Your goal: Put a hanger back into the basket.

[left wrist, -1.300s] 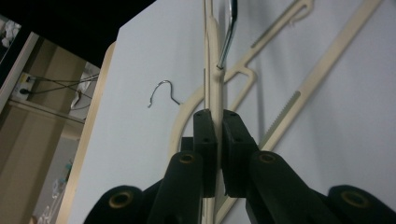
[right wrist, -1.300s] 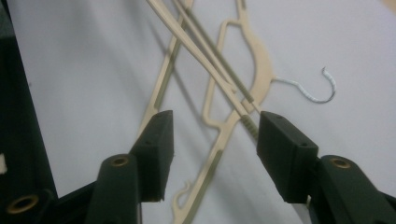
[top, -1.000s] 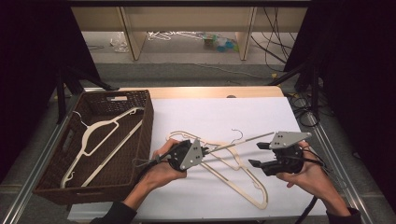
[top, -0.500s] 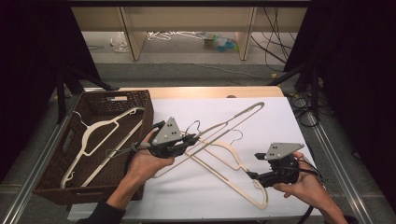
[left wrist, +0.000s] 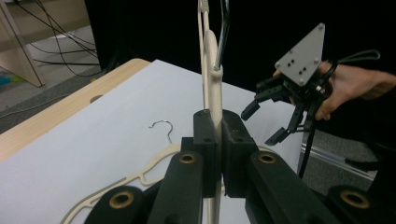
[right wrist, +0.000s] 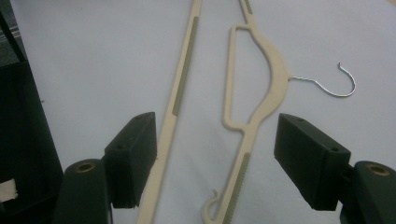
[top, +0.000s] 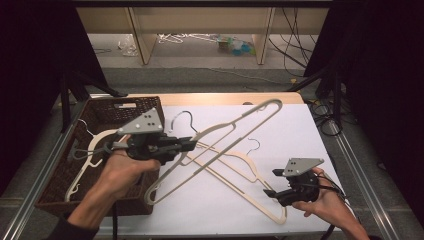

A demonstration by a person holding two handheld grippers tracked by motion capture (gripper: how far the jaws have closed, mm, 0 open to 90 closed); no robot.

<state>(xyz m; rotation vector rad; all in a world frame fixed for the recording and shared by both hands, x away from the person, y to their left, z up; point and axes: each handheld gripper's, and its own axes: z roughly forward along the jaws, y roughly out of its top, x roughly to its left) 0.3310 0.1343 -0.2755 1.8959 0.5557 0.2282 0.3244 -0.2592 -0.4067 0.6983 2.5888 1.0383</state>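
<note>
The left tool (top: pixel 187 144) is clamped tight on the neck of a cream hanger (top: pixel 235 131), just below its metal hook, and holds it lifted above the white desk (top: pixel 300 130). A second hanger (top: pixel 240 172) lies flat on the desk. The right tool (top: pixel 272 184) hovers near that one with its jaws spread wide and nothing in them.

The step looks like moving hangers into the wicker basket (top: pixel 100 107), where another hanger (top: pixel 92 150) already lies. Next, the left hand would need to swing its hanger over the basket rim and let go.

The left gripper view shows the pinch at close range; the right gripper view shows the flat hanger's ribbed grips and hook.
</note>
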